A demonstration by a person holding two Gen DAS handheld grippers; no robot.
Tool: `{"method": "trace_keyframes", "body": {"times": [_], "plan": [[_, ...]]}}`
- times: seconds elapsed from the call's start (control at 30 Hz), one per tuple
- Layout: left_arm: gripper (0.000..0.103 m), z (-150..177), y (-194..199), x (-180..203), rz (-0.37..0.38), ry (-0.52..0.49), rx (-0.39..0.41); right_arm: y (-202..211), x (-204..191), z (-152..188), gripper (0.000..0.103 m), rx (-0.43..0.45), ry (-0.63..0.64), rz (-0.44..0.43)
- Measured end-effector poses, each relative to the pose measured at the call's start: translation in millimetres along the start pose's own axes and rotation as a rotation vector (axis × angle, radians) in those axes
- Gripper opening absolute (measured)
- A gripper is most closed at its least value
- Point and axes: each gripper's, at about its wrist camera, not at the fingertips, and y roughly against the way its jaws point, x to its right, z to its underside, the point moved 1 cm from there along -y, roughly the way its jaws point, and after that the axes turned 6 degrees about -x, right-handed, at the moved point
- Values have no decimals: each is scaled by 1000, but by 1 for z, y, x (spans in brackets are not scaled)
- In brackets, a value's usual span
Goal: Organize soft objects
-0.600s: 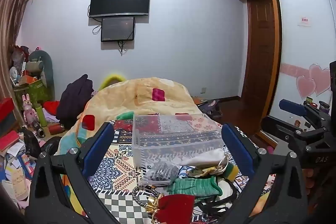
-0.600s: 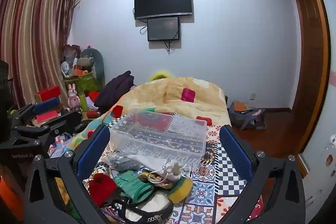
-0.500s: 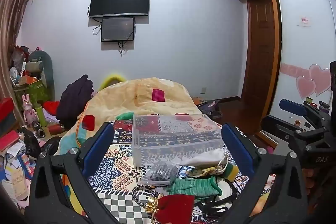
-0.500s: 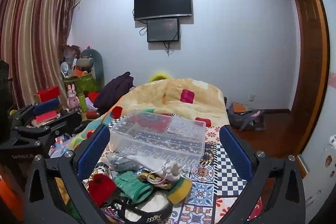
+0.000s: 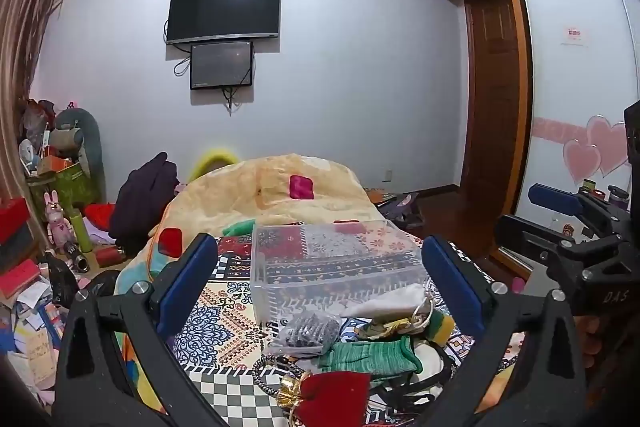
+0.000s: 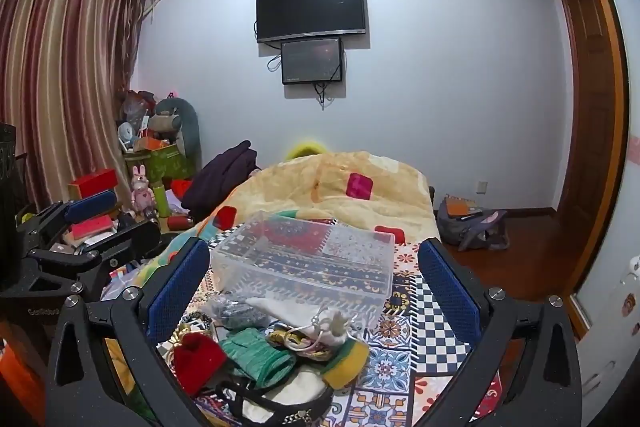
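A pile of soft things lies on the patterned bedspread: a red pouch [image 5: 340,393] [image 6: 198,357], a green knit cloth [image 5: 370,353] [image 6: 256,351], a white drawstring bag [image 5: 386,305] [image 6: 332,323], a grey bag [image 5: 306,329] and a yellow-green sponge [image 6: 346,361]. An empty clear plastic box [image 5: 332,267] [image 6: 308,263] stands just behind the pile. My left gripper [image 5: 320,281] is open and empty, above and in front of the pile. My right gripper [image 6: 314,279] is open and empty too, and shows at the right of the left wrist view [image 5: 560,223].
A bunched yellow quilt [image 5: 272,195] lies behind the box. Clutter of boxes, toys and a dark jacket [image 5: 140,195] fills the floor at the left. A bag [image 6: 470,223] sits on the wood floor at the right, by the wardrobe.
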Motion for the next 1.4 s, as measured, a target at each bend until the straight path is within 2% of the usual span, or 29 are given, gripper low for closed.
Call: {"method": "trace_keyframes", "body": {"times": [1.4], "plan": [[103, 3, 6, 2, -3, -4, 11, 6, -2, 1, 103, 14, -9, -11]]}}
